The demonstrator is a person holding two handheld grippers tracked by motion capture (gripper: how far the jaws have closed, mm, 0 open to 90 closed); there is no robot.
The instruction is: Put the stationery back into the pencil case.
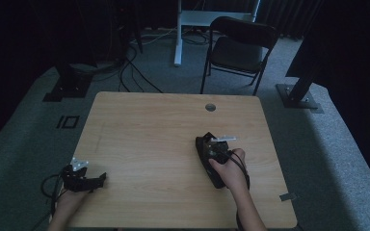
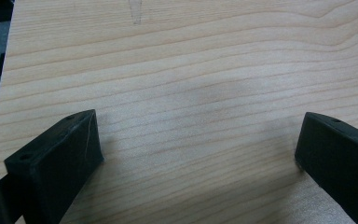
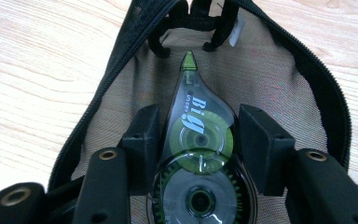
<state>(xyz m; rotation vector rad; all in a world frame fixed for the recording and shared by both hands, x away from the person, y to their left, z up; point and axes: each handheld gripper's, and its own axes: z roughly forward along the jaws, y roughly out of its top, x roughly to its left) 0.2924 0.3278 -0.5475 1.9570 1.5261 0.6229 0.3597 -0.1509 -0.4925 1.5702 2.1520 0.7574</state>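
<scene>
A clear and green correction tape dispenser [image 3: 199, 140] sits between the jaws of my right gripper [image 3: 198, 123], which is shut on it. Its green tip points away from me, over the tan lining of an open black zip pouch [image 3: 275, 79]. In the high view the pouch [image 1: 201, 147] lies right of the middle of the wooden table [image 1: 149, 130], with the right gripper [image 1: 217, 149] at its mouth. My left gripper [image 1: 96, 182] rests at the table's near left edge. It stands open [image 2: 200, 135], with bare wood between its jaws.
A round cable hole [image 1: 210, 107] sits near the table's far edge. Beyond the table stand a black folding chair [image 1: 241, 48], a white desk leg [image 1: 177, 33] and black stand bases [image 1: 298, 96]. Cables [image 1: 130, 67] lie on the grey carpet.
</scene>
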